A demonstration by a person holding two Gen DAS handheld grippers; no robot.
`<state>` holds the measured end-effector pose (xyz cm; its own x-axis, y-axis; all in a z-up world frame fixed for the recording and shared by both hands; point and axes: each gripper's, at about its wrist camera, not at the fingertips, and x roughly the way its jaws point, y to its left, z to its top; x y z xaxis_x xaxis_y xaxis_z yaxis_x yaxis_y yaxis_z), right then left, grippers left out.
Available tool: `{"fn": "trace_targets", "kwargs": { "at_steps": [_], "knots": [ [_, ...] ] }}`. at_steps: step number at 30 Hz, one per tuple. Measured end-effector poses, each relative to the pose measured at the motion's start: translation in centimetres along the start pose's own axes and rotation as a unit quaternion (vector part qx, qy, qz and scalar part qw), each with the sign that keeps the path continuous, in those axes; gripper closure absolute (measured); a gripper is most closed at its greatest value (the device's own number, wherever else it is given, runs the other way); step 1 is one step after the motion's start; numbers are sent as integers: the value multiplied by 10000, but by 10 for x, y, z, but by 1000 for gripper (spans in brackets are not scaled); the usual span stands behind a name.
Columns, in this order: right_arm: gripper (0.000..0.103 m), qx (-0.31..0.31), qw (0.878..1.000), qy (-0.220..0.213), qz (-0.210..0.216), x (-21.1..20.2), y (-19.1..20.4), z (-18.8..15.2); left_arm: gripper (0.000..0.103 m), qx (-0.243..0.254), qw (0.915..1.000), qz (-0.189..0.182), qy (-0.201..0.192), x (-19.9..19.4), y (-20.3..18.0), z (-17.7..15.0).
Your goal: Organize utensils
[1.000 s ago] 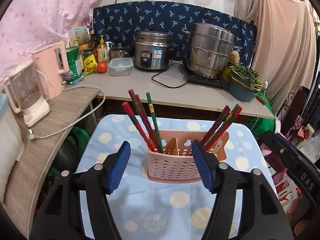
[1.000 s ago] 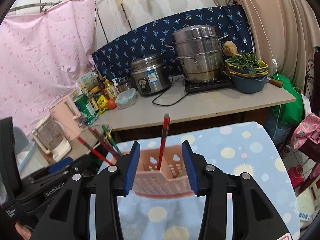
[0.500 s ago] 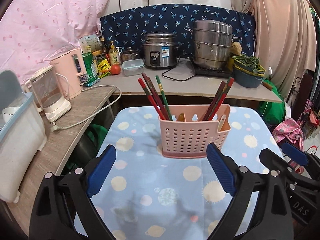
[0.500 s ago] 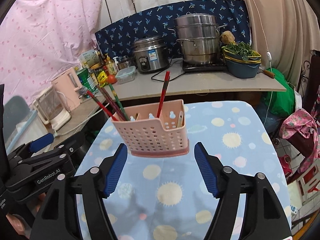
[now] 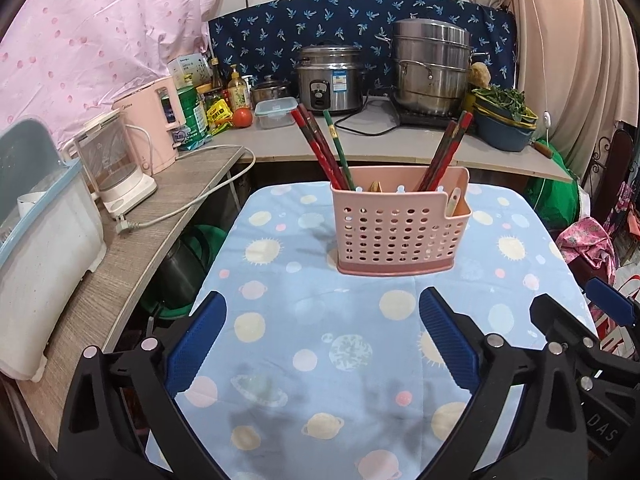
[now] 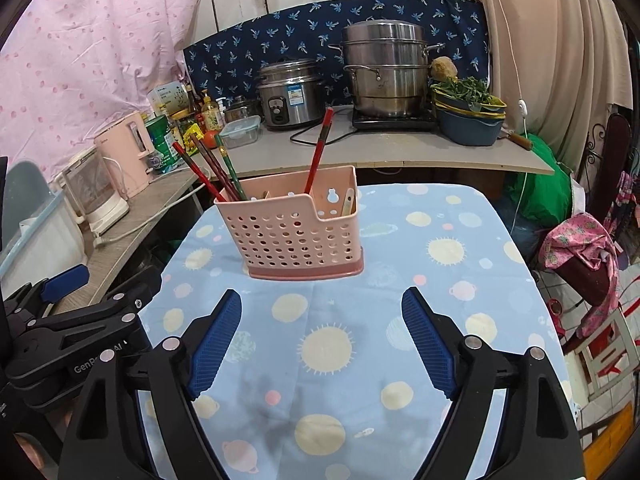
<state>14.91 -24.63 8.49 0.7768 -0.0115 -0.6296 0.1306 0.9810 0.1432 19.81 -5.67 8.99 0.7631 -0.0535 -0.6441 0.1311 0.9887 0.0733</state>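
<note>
A pink perforated utensil basket [image 5: 400, 222] stands upright on the blue planet-print tablecloth [image 5: 340, 360]; it also shows in the right wrist view [image 6: 298, 230]. Red and green chopsticks [image 5: 324, 146] lean out of its left end, more red chopsticks [image 5: 446, 148] out of its right part, and a small pale utensil [image 5: 454, 201] sits in its low right compartment. My left gripper [image 5: 322, 336] is open and empty, well back from the basket. My right gripper [image 6: 321, 332] is open and empty, also short of the basket.
A counter behind holds a rice cooker [image 5: 330, 82], a steel steamer pot [image 5: 430, 66], a blue bowl of greens [image 5: 502, 120], bottles and a tomato. A kettle [image 5: 114, 168] and a white bin [image 5: 40, 248] stand on the wooden shelf at left. A chair with pink cloth [image 6: 580, 252] is right.
Both grippers have drawn back from the basket and opened wider. The right gripper let go of a red chopstick, which now stands in the basket.
</note>
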Motion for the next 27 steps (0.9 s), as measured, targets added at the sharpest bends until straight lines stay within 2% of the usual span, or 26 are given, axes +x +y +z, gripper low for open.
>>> {"fn": "trace_targets", "kwargs": {
  "at_steps": [9, 12, 18, 27],
  "knots": [
    [17, 120, 9996, 177, -184, 1, -9, -15, 8, -25, 9998, 41, 217, 6, 5, -20],
    [6, 163, 9991, 370, -161, 6, -13, -21, 8, -18, 9996, 56, 260, 7, 5, -26],
    [6, 38, 9988, 306, -392, 5, -11, -28, 8, 31, 9994, 129, 319, 10, 3, -33],
    [6, -36, 9985, 309, -442, 6, -9, -30, 8, 81, 9992, 166, 345, 10, 0, -38]
  ]
}}
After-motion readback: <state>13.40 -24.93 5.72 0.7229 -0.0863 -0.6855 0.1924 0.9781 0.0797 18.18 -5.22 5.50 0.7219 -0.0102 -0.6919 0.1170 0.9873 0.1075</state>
